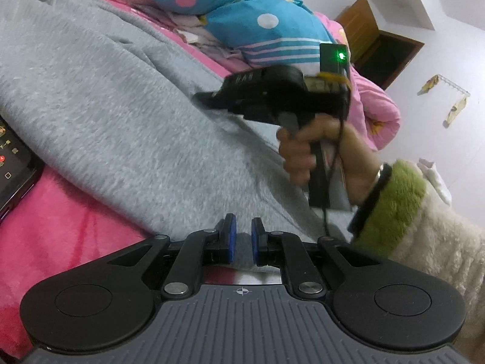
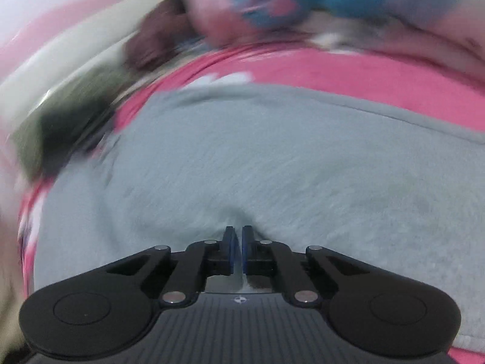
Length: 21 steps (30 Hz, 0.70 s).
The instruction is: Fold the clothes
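A home bedroom: a bed [image 1: 60, 227] wearing a pink blanket, a blue dotted quilt [image 1: 242, 9] lying bunched behind.

The left gripper [image 1: 243, 239] has its 2 blue pads a narrow gap apart. The right gripper [image 2: 238, 250], gripped by a hand [image 1: 306, 148] at far right, is pinched nearly closed on grey fabric.

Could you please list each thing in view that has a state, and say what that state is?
Left gripper: open, nothing between its fingers.
Right gripper: shut on the grey garment, cloth puckered at its tips.
Grey garment: spread over the pink bedspread, not yet folded.
Phone: screen lit, lying on the bedspread.
Blue quilt: bunched up.
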### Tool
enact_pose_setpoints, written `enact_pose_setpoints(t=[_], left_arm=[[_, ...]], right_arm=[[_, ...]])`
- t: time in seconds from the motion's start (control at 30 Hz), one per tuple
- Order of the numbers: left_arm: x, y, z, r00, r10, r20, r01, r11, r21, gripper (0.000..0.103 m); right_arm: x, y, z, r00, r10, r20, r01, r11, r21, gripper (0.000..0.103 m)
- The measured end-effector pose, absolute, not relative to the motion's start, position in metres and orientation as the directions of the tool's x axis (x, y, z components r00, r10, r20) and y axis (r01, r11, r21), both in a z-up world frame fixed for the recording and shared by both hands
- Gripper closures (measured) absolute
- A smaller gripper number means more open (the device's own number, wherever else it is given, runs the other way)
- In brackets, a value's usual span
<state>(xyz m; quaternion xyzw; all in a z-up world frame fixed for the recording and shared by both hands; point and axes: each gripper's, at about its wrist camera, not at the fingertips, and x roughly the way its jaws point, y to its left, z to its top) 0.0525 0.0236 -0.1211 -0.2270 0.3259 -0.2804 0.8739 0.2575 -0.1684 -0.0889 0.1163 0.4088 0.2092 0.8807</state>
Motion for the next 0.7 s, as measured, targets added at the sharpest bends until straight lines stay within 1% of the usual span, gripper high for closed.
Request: enact_pose_setpoints(t=[0.1, 0.27, 0.33, 0.4, 0.43, 0.5, 0.53, 0.6, 0.67, 0.7], left_arm=[[0.051, 0.023, -0.121, 0.632, -0.633, -0.447, 0.346, 0.747, -0.568, 0.093], [0.049, 0.021, -0.12, 0.635, -0.624, -0.455, 0.352, 0.758, -0.549, 0.093], [0.048, 0.021, -0.119, 0.636, -0.621, -0.459, 0.355, 0.763, -0.541, 0.093], [0.047, 0.021, -0.119, 0.637, -0.619, -0.46, 0.357, 0.765, -0.536, 0.093], [0.047, 0.021, -0.118, 0.637, -0.618, -0.46, 0.358, 0.766, -0.534, 0.093], [0.046, 0.021, -0.118, 0.638, -0.617, -0.461, 0.361, 0.768, -0.529, 0.093], [0.045, 0.021, -0.118, 0.638, -0.616, -0.461, 0.362, 0.769, -0.527, 0.093], [0.045, 0.021, -0.117, 0.639, -0.615, -0.462, 0.364, 0.771, -0.523, 0.093], [0.044, 0.022, -0.117, 0.64, -0.614, -0.462, 0.366, 0.773, -0.518, 0.093], [0.044, 0.022, -0.117, 0.64, -0.613, -0.463, 0.368, 0.773, -0.516, 0.093]], right_arm=[[0.248, -0.172, -0.078, 0.615, 0.414, -0.671, -0.257, 0.91, 0.325, 0.1], [0.209, -0.155, -0.049, 0.628, 0.508, -0.59, -0.451, 0.855, 0.256, 0.099], [0.204, -0.14, -0.048, 0.591, 0.553, -0.588, -0.522, 0.817, 0.244, 0.099], [0.216, -0.12, -0.056, 0.542, 0.562, -0.625, -0.533, 0.805, 0.262, 0.098], [0.224, -0.112, -0.063, 0.518, 0.562, -0.644, -0.525, 0.804, 0.279, 0.098], [0.242, -0.103, -0.079, 0.513, 0.522, -0.681, -0.452, 0.839, 0.302, 0.099], [0.25, -0.107, -0.083, 0.524, 0.527, -0.669, -0.42, 0.843, 0.335, 0.102], [0.267, -0.115, -0.09, 0.55, 0.53, -0.645, -0.35, 0.848, 0.398, 0.103], [0.271, -0.127, -0.088, 0.607, 0.453, -0.653, -0.237, 0.887, 0.396, 0.099], [0.268, -0.134, -0.084, 0.619, 0.423, -0.661, -0.204, 0.9, 0.385, 0.099]])
